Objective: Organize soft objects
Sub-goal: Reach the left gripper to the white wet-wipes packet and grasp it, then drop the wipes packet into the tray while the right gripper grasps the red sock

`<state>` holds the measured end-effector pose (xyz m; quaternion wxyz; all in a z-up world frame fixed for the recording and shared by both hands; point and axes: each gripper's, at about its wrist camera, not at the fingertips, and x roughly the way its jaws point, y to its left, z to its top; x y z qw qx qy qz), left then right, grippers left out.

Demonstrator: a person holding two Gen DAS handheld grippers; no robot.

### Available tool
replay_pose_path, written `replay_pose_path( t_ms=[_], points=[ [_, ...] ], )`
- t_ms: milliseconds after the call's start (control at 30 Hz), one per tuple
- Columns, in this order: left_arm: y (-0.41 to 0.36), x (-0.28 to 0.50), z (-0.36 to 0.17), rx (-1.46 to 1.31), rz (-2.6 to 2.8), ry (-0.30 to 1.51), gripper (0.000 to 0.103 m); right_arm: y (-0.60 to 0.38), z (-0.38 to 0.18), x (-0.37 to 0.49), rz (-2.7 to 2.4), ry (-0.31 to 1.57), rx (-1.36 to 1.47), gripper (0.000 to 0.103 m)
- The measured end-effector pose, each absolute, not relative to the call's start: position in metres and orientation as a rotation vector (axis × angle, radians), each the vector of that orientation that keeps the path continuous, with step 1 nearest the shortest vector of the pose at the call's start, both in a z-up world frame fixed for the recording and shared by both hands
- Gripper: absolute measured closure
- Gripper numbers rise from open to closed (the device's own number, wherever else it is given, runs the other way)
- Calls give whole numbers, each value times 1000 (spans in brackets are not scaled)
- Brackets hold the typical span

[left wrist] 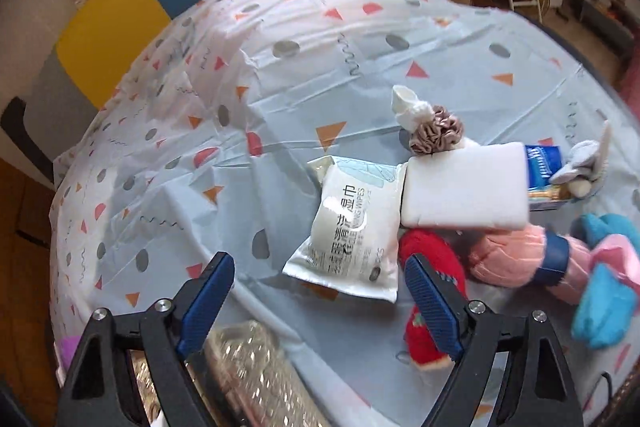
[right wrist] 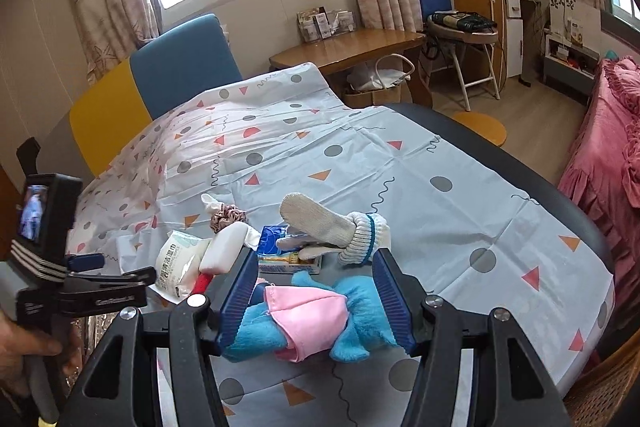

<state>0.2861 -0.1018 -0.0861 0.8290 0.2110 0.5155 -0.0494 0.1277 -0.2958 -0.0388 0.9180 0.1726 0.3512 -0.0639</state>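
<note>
Soft things lie in a heap on the patterned tablecloth [left wrist: 320,75]. A white wet-wipes pack [left wrist: 352,227], a white sponge block [left wrist: 466,185], a red plush item [left wrist: 428,259], a pink knitted item [left wrist: 516,259], a brown scrunchie [left wrist: 436,135] and a grey glove [left wrist: 580,167] show in the left wrist view. My left gripper [left wrist: 320,275] is open, just short of the wipes pack. My right gripper [right wrist: 314,279] is open, its jaws either side of a blue and pink plush toy [right wrist: 308,319]. A knit glove [right wrist: 332,227] lies beyond it.
A blue box [right wrist: 276,247] lies under the glove. A shiny clear container [left wrist: 248,375] sits below the left gripper. A blue and yellow chair back [right wrist: 160,83] stands behind the table. The table's dark edge [right wrist: 560,195] runs at the right, with a pink bed [right wrist: 608,155] beyond.
</note>
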Motion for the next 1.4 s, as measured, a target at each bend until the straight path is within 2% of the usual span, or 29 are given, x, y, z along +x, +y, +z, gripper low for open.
replay_pose_path(
  t_ms=[267, 300, 333, 500, 800, 1033, 1400],
  points=[
    [-112, 330, -126, 433, -100, 1184, 15, -295, -45, 131, -117, 755, 379, 43],
    [-110, 334, -131, 408, -108, 1207, 23, -294, -46, 131, -115, 757, 372, 43],
    [-108, 337, -136, 370, -124, 1234, 39, -292, -47, 132, -113, 762, 364, 43],
    [-93, 333, -130, 240, -154, 1245, 52, -282, -48, 134, -83, 761, 319, 43],
    [-58, 310, -71, 106, -158, 1147, 52, -255, -47, 135, 111, 751, 286, 43],
    [-29, 308, -20, -3, -155, 1075, 52, -211, -68, 146, 324, 872, 276, 55],
    [77, 279, 57, -118, -12, 906, 52, -156, -109, 194, 317, 1043, 192, 55]
  ],
)
